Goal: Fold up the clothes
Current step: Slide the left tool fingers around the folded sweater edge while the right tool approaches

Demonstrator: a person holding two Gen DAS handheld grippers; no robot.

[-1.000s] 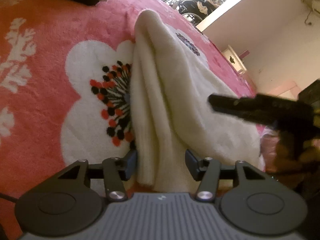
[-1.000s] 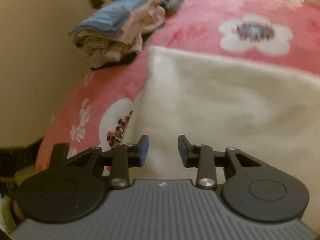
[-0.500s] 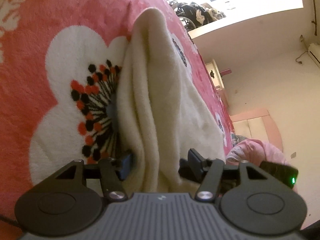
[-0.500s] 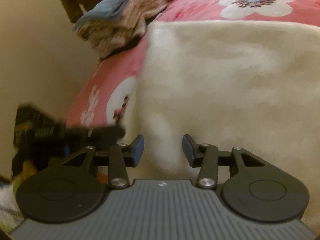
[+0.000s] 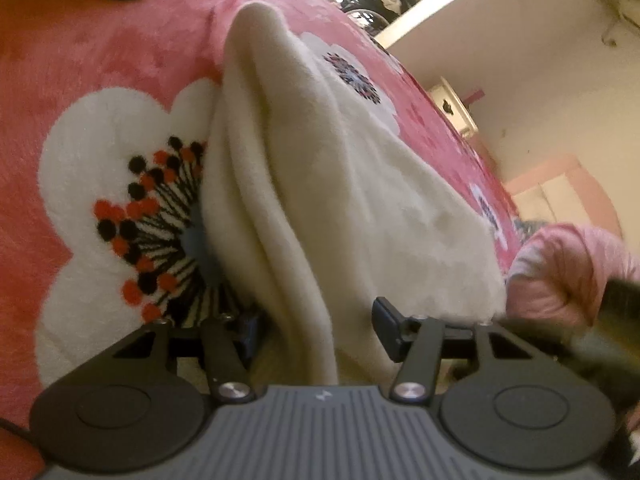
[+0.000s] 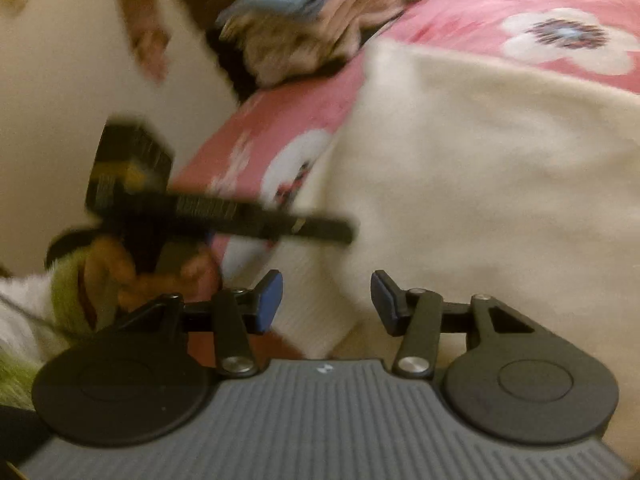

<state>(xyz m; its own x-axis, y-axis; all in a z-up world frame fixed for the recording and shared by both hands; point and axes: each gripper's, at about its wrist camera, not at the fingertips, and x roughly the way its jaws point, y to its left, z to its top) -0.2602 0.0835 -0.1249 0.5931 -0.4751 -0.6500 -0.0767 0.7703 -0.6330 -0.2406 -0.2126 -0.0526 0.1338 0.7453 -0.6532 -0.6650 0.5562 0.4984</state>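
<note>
A cream fleece garment (image 5: 320, 184) lies folded on the pink flowered blanket (image 5: 100, 60). In the left wrist view, a thick fold of it runs down between the fingers of my left gripper (image 5: 316, 320). Those jaws are closing, the left pad against the fold and the right pad a little apart from it. In the right wrist view the garment (image 6: 500, 168) fills the right half. Its near corner lies between the fingers of my right gripper (image 6: 326, 296), whose jaws are opening and do not press the cloth. The left gripper (image 6: 344, 232) reaches in, blurred, held by a hand (image 6: 120, 268).
A stack of folded clothes (image 6: 312, 20) sits at the blanket's far end near the wall. A pink bundle (image 5: 560, 268) lies at the right of the left wrist view, by the blurred right gripper (image 5: 600, 320). A small white cabinet (image 5: 456, 108) stands against the wall.
My right gripper's jaws have widened around the garment's corner. The left gripper has come into the right wrist view from the left. The left wrist view has shifted along the fold.
</note>
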